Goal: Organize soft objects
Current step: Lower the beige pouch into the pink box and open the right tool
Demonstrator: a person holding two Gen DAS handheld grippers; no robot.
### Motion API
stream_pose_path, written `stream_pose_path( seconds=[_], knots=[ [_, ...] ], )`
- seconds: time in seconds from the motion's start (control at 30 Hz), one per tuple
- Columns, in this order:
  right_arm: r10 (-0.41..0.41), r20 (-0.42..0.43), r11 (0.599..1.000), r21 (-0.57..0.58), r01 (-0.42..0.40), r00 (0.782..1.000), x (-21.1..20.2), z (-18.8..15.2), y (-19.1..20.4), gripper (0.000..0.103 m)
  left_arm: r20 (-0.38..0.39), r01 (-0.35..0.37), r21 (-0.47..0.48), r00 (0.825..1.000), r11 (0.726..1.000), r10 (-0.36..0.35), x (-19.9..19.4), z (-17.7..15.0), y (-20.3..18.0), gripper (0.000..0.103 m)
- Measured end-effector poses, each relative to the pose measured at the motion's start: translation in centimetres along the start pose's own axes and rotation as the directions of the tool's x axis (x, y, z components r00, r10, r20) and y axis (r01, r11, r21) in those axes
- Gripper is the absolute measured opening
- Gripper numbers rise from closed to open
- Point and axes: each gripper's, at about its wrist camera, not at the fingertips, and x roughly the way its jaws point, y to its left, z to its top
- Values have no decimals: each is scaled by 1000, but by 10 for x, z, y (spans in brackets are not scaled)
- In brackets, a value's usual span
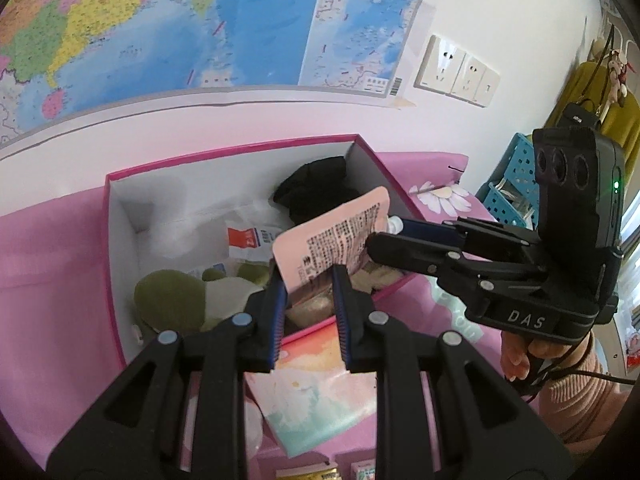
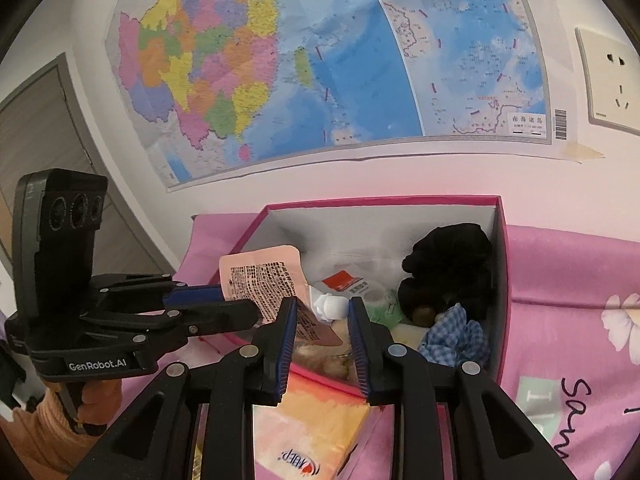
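Both tongs pinched 1 pink pouch (image 1: 340, 236) over the open pink box (image 1: 120, 236): the left tongs (image 1: 308, 292) on its lower edge, the right tongs (image 2: 322, 312) at its white-capped end. Its long axis ran between them, and the box lay directly beneath.

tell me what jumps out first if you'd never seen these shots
The big coloured map on the wall fills the top of both views. Below it, a pink-rimmed box sits open on a pink sheet, with a black cloth in its far corner. Over the box, a pink pouch with a white cap is held from both sides: the left gripper on its lower edge and the right gripper around the cap end.
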Motion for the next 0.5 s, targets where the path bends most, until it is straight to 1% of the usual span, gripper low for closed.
stream_pose_path(
  seconds=[0.23,0.5],
  knots=[
    [-12,-4,1000,16,12,1000,8,4,-6,28,-13,-11,-3,1000,1000,11,7,7,0,24],
    [-31,-28,999,38,32,999,22,9,-15,28,-60,-35,-22,998,999,34,27,16,7,24]
  ],
)
